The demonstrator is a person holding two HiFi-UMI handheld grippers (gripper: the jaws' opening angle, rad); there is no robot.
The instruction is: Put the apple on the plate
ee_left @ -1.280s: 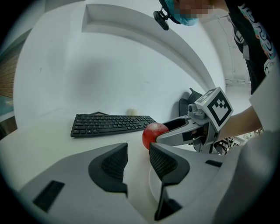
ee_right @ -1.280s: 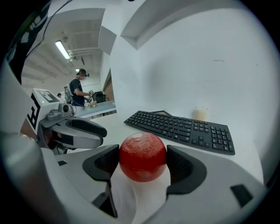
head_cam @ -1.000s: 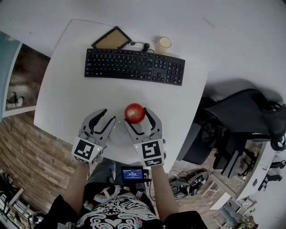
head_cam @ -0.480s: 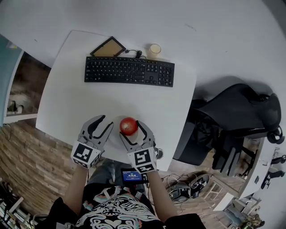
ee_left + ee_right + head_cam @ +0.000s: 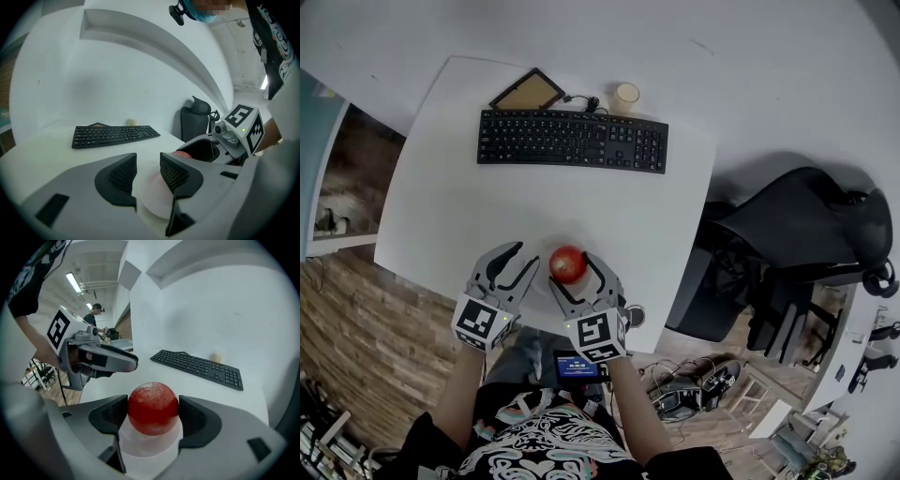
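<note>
Right gripper (image 5: 574, 272) is clamped on the apple (image 5: 153, 406), which has been drawn back from one o'clock and is now held directly over the plate (image 5: 150, 450); release is judged to be all that remains. Left gripper (image 5: 148, 172) is kept parted and empty at nine o'clock. On the white table (image 5: 469, 206) a keyboard (image 5: 572, 141) is laid at twelve; an office chair (image 5: 797, 234) is seen at three.

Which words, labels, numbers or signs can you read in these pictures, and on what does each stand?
No text here can be read.
The keyboard: key legends too small to read.
The small screen at the person's waist: print too small.
The left tongs and right tongs: cube markers are black-and-white square patterns, not letters.
The apple: no sticker visible.
</note>
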